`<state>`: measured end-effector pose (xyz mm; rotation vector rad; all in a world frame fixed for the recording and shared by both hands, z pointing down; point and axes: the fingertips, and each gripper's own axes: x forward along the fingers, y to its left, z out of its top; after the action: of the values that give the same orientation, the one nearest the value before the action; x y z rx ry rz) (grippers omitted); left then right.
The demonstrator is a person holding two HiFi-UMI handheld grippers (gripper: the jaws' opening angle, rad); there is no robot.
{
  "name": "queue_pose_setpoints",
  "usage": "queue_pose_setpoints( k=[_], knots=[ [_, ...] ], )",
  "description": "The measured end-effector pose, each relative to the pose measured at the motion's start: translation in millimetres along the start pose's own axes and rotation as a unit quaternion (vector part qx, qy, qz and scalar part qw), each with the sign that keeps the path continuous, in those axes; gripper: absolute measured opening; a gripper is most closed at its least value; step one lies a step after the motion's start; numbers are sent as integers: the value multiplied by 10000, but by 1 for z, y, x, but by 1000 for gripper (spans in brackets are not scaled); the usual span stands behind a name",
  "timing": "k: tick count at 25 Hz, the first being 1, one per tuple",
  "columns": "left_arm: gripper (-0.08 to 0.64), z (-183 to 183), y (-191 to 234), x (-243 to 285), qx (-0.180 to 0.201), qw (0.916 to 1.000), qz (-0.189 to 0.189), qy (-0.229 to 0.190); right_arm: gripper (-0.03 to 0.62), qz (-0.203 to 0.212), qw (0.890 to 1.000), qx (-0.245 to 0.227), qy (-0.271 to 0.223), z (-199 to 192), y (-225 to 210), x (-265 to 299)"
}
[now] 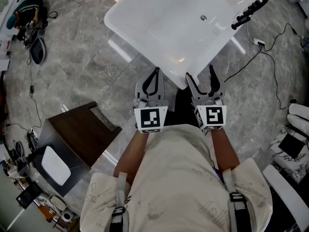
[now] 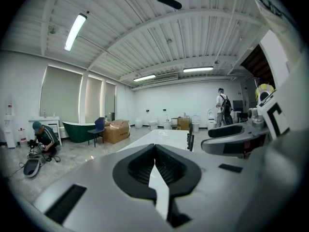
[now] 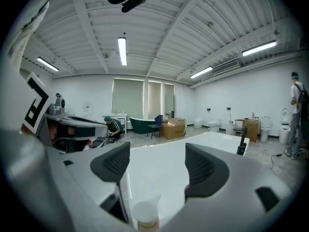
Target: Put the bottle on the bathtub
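Beside the bathtub's [image 1: 126,13] near corner, the left gripper's [image 1: 155,72] jaws meet, empty, and the right gripper's [image 1: 201,72] spread wide; only the right gripper view shows the bottle [image 3: 145,215], low between them

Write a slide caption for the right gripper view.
Right gripper, fingers apart, with a white-capped bottle low between them, facing the white bathtub.

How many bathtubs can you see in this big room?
2. A white bathtub is close, just ahead. A green bathtub stands far back by the windows. More could be hidden behind the boxes.
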<state>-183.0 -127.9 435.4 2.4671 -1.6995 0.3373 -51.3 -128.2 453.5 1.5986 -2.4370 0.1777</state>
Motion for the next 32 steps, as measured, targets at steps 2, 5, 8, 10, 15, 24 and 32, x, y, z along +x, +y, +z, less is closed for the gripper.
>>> queue_pose_setpoints(
  k=[2, 5, 8, 10, 15, 24, 32],
  knots=[
    [3, 9, 11, -6, 8, 9999, 134, -109, 313, -39, 9997, -76, -231, 20, -4, 1],
    [3, 27, 30, -16, 41, 9987, 370, -335, 313, -108, 9979, -203, -606, 51, -12, 2],
    [3, 46, 51, -27, 29, 9961, 635, -618, 313, -229, 9948, -251, -964, 82, -20, 1],
    [3, 61, 65, -36, 84, 9935, 802, -803, 313, -365, 9919, -165, -1202, 103, -25, -1],
    [3, 101, 94, -64, 223, 9863, 1108, -1202, 313, -407, 9848, -162, -1684, 154, -18, -11],
    [3, 134, 118, -94, 312, 9800, 1228, -1532, 313, -370, 9755, -277, -2150, 198, 6, -22],
    [3, 135, 120, -100, 352, 9813, 1151, -1503, 311, -415, 9757, -282, -2131, 203, 14, -25]
  ],
)
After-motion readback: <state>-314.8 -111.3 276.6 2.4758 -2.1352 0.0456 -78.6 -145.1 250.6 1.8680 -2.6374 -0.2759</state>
